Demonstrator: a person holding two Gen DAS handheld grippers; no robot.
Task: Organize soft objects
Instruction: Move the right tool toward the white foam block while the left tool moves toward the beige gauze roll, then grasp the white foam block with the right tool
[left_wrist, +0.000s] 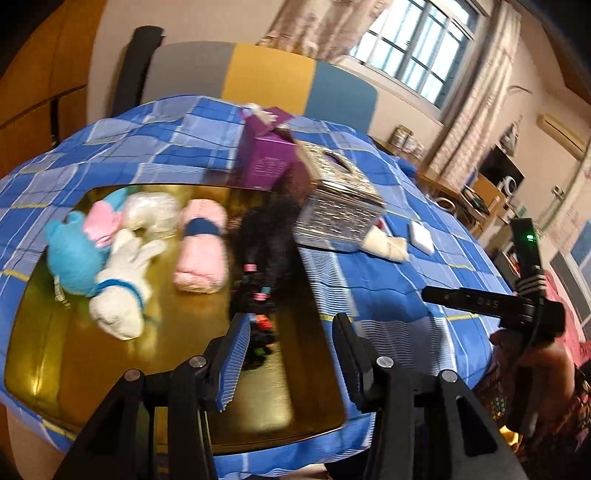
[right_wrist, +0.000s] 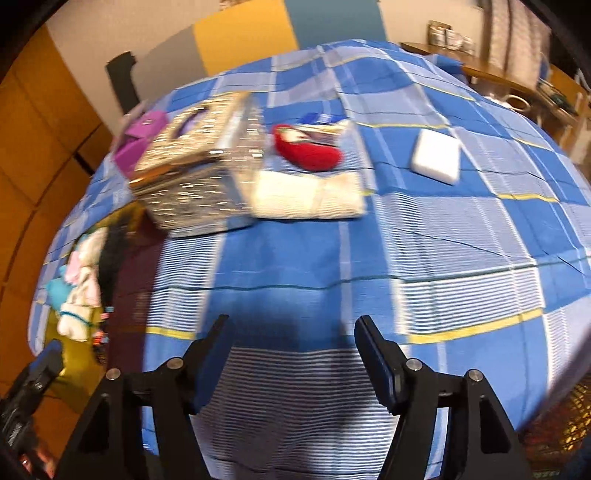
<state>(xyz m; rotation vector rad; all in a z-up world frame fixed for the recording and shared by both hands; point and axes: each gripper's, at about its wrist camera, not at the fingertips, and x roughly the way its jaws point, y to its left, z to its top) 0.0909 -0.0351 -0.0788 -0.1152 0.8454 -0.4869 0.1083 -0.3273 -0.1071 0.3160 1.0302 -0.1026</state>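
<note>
left gripper fingers spread, holding nothing, over gold tray | right gripper fingers spread, holding nothing, over blue cloth | plush toys, pink roll on tray | silver box beside cream towel | red item, blurred, possibly a slipper

plush toys, pink roll on gold tray.

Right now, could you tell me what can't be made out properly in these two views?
- Dark furry item, left wrist view: motion blur, and the silver box covers its far end; unidentifiable.
- Purple box, right wrist view: mostly hidden behind the silver box.
- Plush toys, right wrist view: small, squeezed at the left edge.
- Red item, right wrist view: blurred; type unclear.
</note>
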